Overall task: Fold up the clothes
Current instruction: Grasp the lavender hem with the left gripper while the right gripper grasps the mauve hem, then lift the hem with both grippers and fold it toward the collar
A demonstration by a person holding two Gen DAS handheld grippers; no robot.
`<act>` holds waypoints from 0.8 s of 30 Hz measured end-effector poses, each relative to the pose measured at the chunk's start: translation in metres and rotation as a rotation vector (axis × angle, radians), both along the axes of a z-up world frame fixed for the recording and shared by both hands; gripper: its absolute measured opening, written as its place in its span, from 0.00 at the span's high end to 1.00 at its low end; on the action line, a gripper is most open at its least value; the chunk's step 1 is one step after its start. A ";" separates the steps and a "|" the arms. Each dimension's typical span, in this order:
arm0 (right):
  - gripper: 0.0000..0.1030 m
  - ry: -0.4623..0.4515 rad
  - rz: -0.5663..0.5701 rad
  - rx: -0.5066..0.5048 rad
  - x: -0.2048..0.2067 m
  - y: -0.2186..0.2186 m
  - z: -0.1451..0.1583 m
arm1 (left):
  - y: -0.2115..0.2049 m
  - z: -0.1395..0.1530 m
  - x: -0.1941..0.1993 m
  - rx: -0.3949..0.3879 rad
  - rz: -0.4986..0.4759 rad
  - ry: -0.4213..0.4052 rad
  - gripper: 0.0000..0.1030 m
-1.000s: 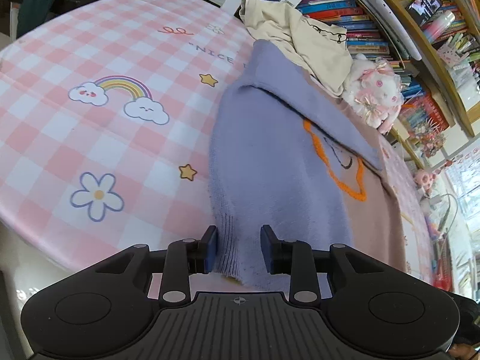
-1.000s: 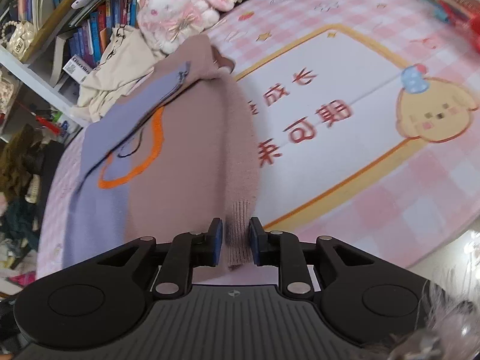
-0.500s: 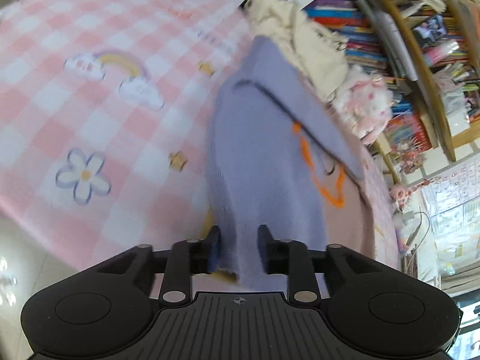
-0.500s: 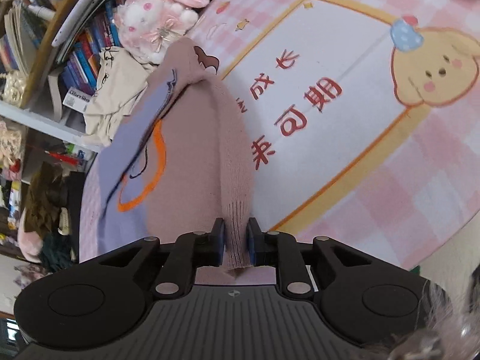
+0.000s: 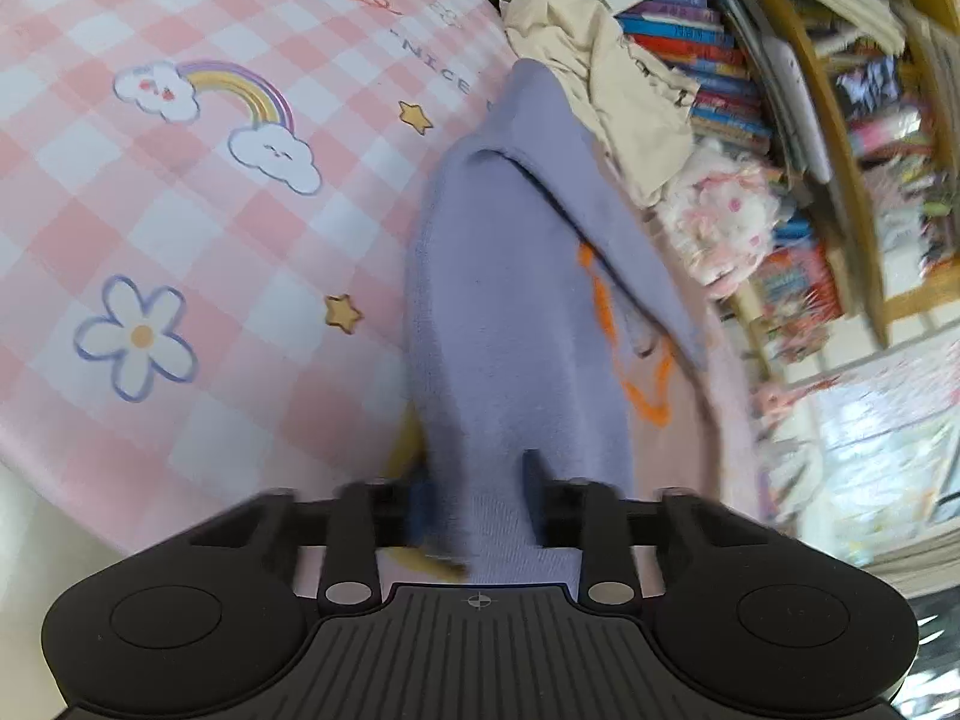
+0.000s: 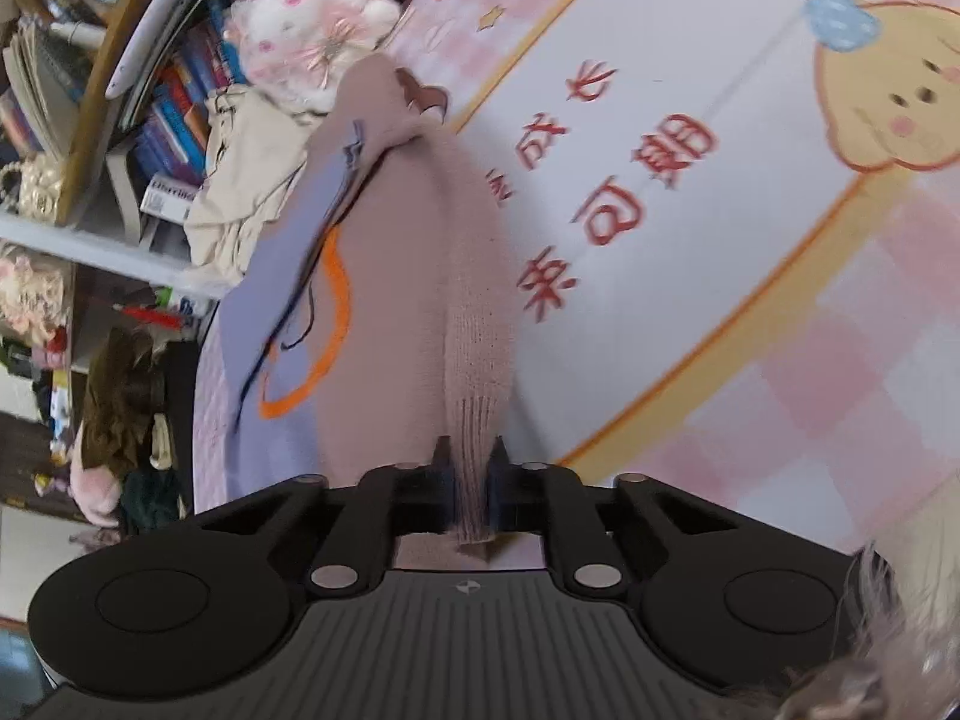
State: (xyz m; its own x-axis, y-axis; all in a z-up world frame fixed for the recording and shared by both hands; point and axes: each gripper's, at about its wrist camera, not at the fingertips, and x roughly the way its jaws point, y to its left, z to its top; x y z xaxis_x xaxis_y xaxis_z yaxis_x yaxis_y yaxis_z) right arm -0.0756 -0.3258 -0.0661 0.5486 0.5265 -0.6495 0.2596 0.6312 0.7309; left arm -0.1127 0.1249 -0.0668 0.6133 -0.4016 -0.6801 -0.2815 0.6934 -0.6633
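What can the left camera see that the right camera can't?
Only the left view shows the rainbow and flower on the mat. Only the right view shows the puppy picture and red writing. Both show the sweater, the stuffed bunny and the bookshelf; each gripper is shut on the sweater's hem.

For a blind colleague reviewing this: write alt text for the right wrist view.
The right gripper pinches the ribbed hem of a pink and lilac sweater, which lies on a pink checked mat with a cartoon dog; a bookshelf stands behind.

Open pink mat (image 5: 180,228) left and right of the sweater (image 5: 516,312); cream garment (image 5: 606,84), plush toy (image 5: 720,222), bookshelf (image 5: 810,90) crowding behind.
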 end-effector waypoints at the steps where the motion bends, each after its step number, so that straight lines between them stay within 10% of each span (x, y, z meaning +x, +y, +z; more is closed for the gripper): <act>1: 0.91 -0.003 -0.004 -0.002 -0.002 -0.002 0.000 | -0.001 0.000 0.000 0.018 -0.007 0.001 0.96; 9: 0.90 -0.006 0.027 -0.032 0.001 0.000 0.003 | -0.009 0.039 0.000 0.071 -0.074 -0.139 0.95; 24: 0.90 0.015 -0.007 0.051 0.007 -0.003 -0.003 | 0.022 -0.024 0.003 -0.187 0.067 -0.013 0.86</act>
State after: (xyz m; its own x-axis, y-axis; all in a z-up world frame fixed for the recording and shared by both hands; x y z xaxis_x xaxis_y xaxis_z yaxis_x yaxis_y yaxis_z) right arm -0.0684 -0.3284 -0.0695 0.5424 0.5552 -0.6306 0.2752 0.5917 0.7577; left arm -0.1100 0.1469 -0.0905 0.6510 -0.4783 -0.5894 -0.3133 0.5380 -0.7826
